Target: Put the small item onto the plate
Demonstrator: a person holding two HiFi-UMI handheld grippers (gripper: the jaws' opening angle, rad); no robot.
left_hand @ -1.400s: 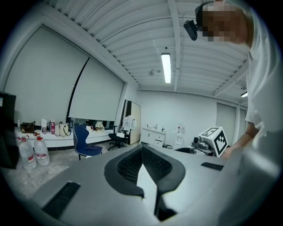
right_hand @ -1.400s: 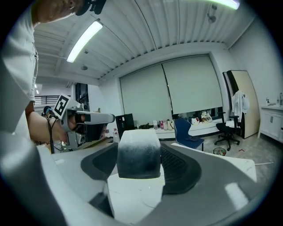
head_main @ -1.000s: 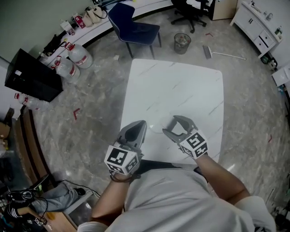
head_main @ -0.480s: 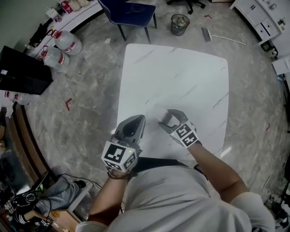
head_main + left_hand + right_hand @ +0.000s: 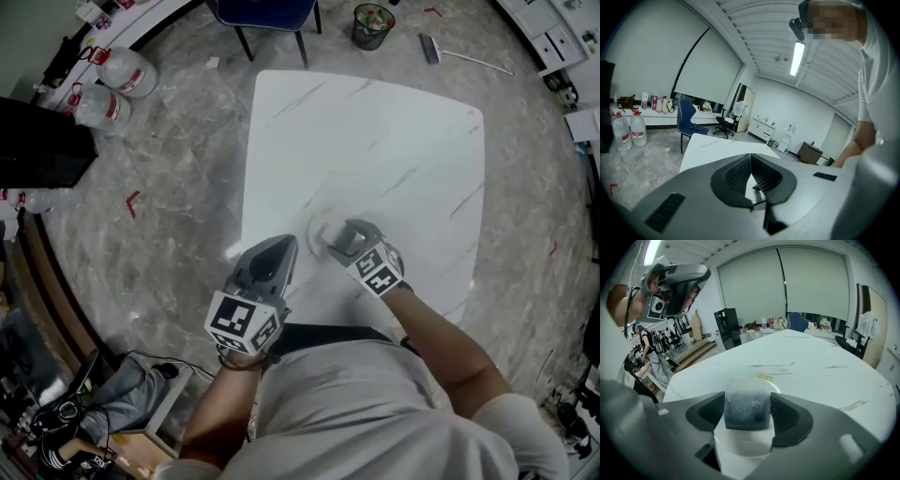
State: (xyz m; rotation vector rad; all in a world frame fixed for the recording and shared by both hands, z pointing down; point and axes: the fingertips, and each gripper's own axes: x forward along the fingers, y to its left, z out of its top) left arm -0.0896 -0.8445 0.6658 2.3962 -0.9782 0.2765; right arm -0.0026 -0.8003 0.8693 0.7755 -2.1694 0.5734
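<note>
The small item (image 5: 746, 405), a frosted grey block, sits clamped between the pads of my right gripper (image 5: 746, 414). In the head view my right gripper (image 5: 343, 240) hovers at the near part of the white table (image 5: 375, 141), right over a shallow white plate (image 5: 316, 229). The right gripper view shows the plate (image 5: 740, 448) directly under the block; I cannot tell whether they touch. My left gripper (image 5: 275, 258) hangs at the table's near left edge, jaws shut and empty, its tips meeting in the left gripper view (image 5: 750, 159).
A blue chair (image 5: 267, 11) and a wire bin (image 5: 372, 23) stand on the floor beyond the table's far edge. Water bottles (image 5: 112, 84) and a black cabinet (image 5: 42, 141) sit to the left. A small yellow sticker (image 5: 764, 377) lies on the table past the plate.
My right gripper has shifted left with the block, from beside the plate to over it. The left gripper has barely moved. The head camera has tilted further down.
</note>
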